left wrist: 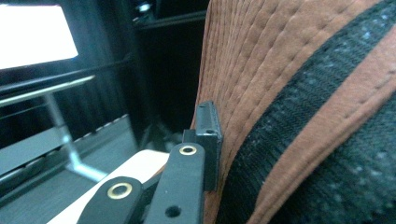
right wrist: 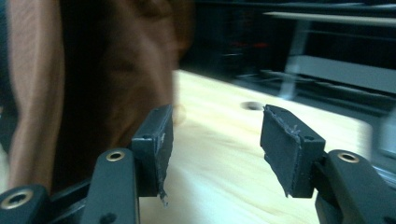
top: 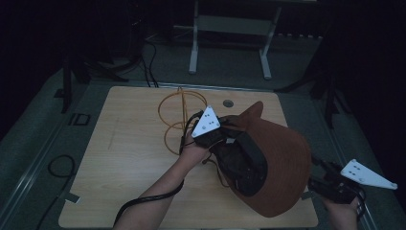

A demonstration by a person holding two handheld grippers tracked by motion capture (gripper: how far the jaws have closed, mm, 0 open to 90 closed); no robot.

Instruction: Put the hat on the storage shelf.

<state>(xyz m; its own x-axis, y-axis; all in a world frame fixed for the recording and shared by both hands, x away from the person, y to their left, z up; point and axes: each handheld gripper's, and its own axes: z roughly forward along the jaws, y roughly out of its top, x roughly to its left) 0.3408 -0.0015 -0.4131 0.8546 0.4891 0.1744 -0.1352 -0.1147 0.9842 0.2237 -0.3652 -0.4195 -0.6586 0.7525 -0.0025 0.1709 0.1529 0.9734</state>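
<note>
Your left tool [top: 218, 130] is clamped on the brim of the brown hat [top: 282, 163], holding it tilted over the surface [top: 134, 158], while your right tool [right wrist: 215, 140] waits wide apart just beside it, likely needing to take the near edge next.

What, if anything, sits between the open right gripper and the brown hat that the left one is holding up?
Nothing visible does. In the right gripper view, the right gripper has its jaws apart over bare wooden table, with the brown hat just to their left. The left gripper clamps the hat's far edge, well away.
</note>
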